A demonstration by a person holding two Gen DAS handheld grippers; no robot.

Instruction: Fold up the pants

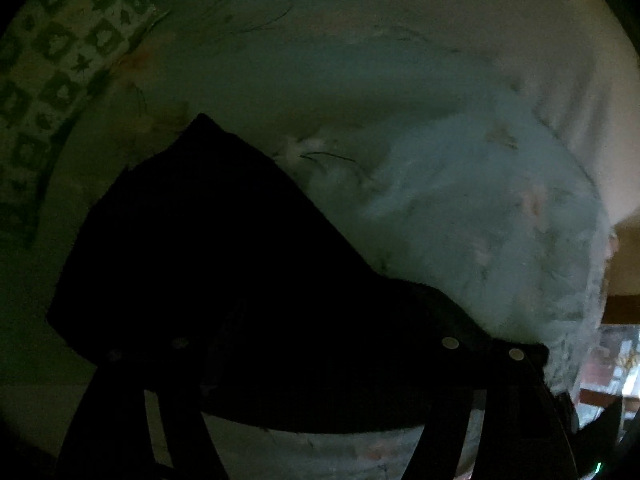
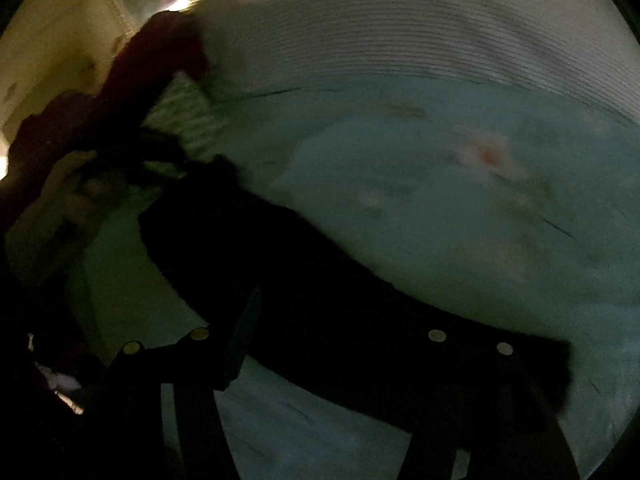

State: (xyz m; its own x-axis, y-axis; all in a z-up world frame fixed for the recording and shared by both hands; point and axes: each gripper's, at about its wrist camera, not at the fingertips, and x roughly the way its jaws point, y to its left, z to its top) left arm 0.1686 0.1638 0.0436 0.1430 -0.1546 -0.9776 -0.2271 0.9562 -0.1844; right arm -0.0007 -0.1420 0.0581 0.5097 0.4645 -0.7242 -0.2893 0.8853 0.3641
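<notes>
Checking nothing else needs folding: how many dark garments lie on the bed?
1: the black pants lie on the pale blue bedsheet, stretching away from both grippers. The frames are dim, so others may be hidden.

Very dim, motion-blurred, fisheye-warped edges, warm glare upper left of right view

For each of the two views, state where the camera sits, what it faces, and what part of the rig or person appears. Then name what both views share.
Left wrist: on the left gripper, facing black pants on a pale floral bedsheet; its fingers show.
Right wrist: on the right gripper, facing the pants; its fingers and the person's arm show.
Shared: pants, bedsheet.
</notes>
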